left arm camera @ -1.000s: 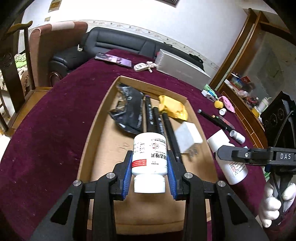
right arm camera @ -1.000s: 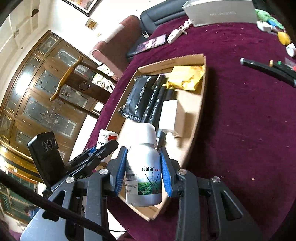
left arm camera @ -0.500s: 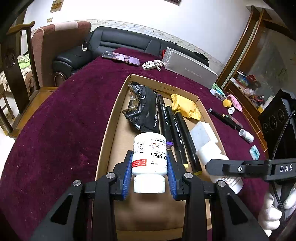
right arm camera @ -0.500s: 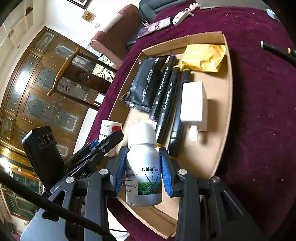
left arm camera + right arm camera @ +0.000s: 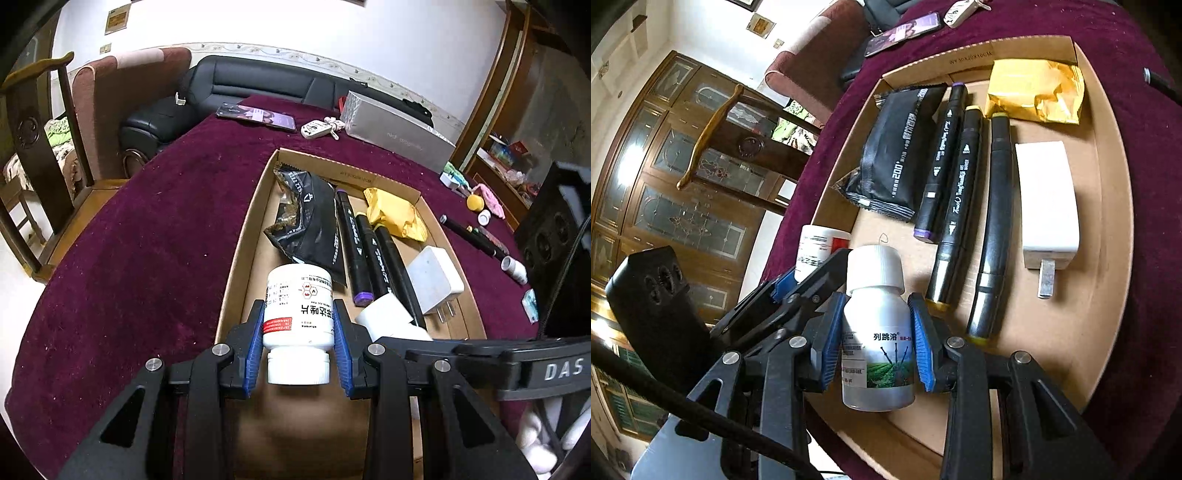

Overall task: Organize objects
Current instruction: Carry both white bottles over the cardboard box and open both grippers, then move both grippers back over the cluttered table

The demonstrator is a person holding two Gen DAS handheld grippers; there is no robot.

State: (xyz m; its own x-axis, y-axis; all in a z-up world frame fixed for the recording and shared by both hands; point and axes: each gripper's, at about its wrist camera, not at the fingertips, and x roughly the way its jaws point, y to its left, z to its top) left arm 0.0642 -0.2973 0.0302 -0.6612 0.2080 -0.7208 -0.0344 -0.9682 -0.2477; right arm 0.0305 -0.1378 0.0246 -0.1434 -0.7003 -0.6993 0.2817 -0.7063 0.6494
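While the left tool (image 5: 297,345) is clamped on a white pill bottle (image 5: 298,312), its blue pads pressing the bottle's sides, the bottle hangs cap-down toward the camera over the near left part of a shallow cardboard tray (image 5: 242,236). The right tool (image 5: 874,341) is clamped on a silver bottle with a white cap (image 5: 877,332), held over the tray's near end (image 5: 1108,229) with its cap pointing away from the camera. In the right wrist view the left tool with its pill bottle (image 5: 820,251) shows just beside the silver bottle; in the left wrist view the white cap (image 5: 384,317) peeks out behind the right tool's black finger.

Lying in the tray are a black foil packet (image 5: 314,221) along the left side, three black markers (image 5: 964,206) side by side next to it, a crumpled yellow packet (image 5: 1034,92) at the far right corner, and a white charger plug (image 5: 1047,199) on the right, its metal prongs pointing toward the near end.

The tray sits on a bench covered with a dark red cloth (image 5: 147,229). Beyond the tray on the cloth lie a phone (image 5: 256,116), a white key fob (image 5: 317,129) and a long silver box (image 5: 397,136). To the right of the tray are a black pen (image 5: 469,236), a small yellow ball (image 5: 474,202) and other small items too small to tell.
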